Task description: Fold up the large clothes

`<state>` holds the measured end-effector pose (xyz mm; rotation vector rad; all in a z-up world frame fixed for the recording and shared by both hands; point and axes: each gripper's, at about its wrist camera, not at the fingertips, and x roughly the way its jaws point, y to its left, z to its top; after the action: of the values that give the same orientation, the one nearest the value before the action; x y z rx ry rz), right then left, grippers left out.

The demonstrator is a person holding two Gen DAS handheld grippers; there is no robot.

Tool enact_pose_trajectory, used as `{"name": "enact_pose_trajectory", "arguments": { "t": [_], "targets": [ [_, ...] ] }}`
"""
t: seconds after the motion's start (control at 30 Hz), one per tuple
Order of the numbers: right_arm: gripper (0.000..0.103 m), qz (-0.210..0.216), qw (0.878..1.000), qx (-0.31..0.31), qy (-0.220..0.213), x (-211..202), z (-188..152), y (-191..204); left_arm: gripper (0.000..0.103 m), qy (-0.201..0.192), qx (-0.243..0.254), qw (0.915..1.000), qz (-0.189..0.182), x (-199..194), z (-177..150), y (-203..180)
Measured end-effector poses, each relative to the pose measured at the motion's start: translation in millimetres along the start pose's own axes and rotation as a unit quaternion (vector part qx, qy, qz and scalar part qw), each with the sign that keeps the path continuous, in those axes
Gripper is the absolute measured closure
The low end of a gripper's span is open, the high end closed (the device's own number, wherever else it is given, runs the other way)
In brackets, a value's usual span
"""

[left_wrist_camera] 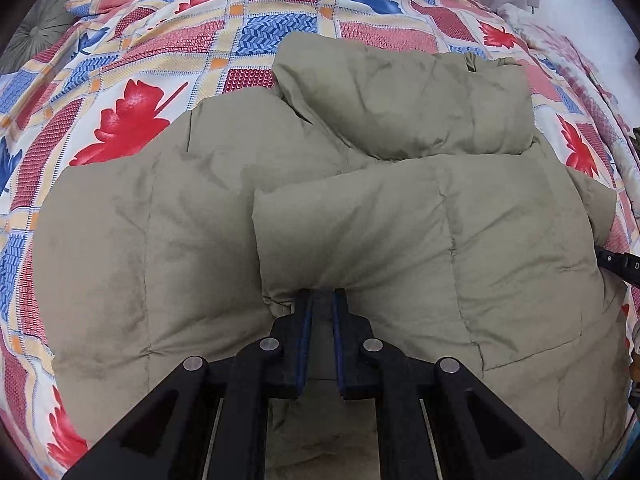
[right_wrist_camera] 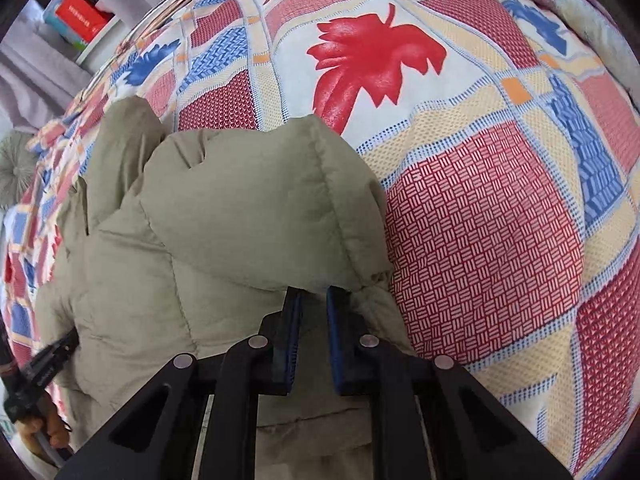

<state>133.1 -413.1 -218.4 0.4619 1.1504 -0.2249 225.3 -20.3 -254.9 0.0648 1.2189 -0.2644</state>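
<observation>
Left wrist view shows my left gripper [left_wrist_camera: 322,294] clamped on a folded edge of the olive puffer jacket [left_wrist_camera: 240,240], which lies spread on the patterned bedspread [left_wrist_camera: 132,60] with one padded part doubled over the body. Right wrist view has my right gripper [right_wrist_camera: 314,294] pinching a puffy flap of that jacket [right_wrist_camera: 240,208] near its edge, jaws drawn close on the fabric

Khaki jacket [left_wrist_camera: 400,240], leaf-patterned patchwork bedspread [left_wrist_camera: 132,92]

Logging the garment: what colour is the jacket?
Plain khaki-olive jacket, quilted; clearest in left wrist view.
</observation>
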Motion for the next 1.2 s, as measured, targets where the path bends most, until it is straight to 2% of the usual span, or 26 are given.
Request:
{"name": "enact_pose_trajectory", "arguments": {
  "t": [0.17,0.3,0.37,0.43,0.7,0.73,0.77,0.83,1.17,1.2],
  "targets": [
    [0.090,-0.034,0.999,-0.012,-0.005,-14,1,3,0.091,0.000,-0.013,0.9999,0.000,-9,3,5],
    [0.090,-0.051,0.999,-0.010,-0.007,-28,-7,-7,0.091,-0.003,-0.016,0.9997,0.017,-20,3,13],
    [0.086,-0.076,0.997,-0.016,-0.009,-34,-12,-10,0.091,-0.005,-0.023,0.9992,0.031,-26,2,18],
    [0.086,-0.092,0.996,-0.014,-0.010,-40,-17,-15,0.091,-0.001,-0.033,0.9990,0.030,-33,-1,25],
    [0.083,-0.042,0.999,0.032,-0.001,-73,-42,-18,0.091,0.018,-0.041,0.9988,0.022,-65,-23,28],
    [0.078,-0.038,0.999,0.034,0.003,-75,-47,-16,0.091,0.019,-0.041,0.9988,0.020,-70,-28,27],
    [0.068,-0.032,0.999,0.036,0.007,-78,-52,-14,0.091,0.020,-0.040,0.9988,0.019,-74,-33,26],
    [0.058,-0.018,0.999,0.043,0.015,-83,-62,-11,0.091,0.024,-0.041,0.9988,0.016,-80,-44,24],
    [0.056,0.007,0.996,0.069,0.054,-114,-122,0,0.091,0.069,-0.051,0.9963,0.008,-106,-101,19],
    [0.056,0.008,0.996,0.069,0.056,-118,-126,1,0.082,0.071,-0.053,0.9961,0.007,-110,-107,18]
  ]
}}
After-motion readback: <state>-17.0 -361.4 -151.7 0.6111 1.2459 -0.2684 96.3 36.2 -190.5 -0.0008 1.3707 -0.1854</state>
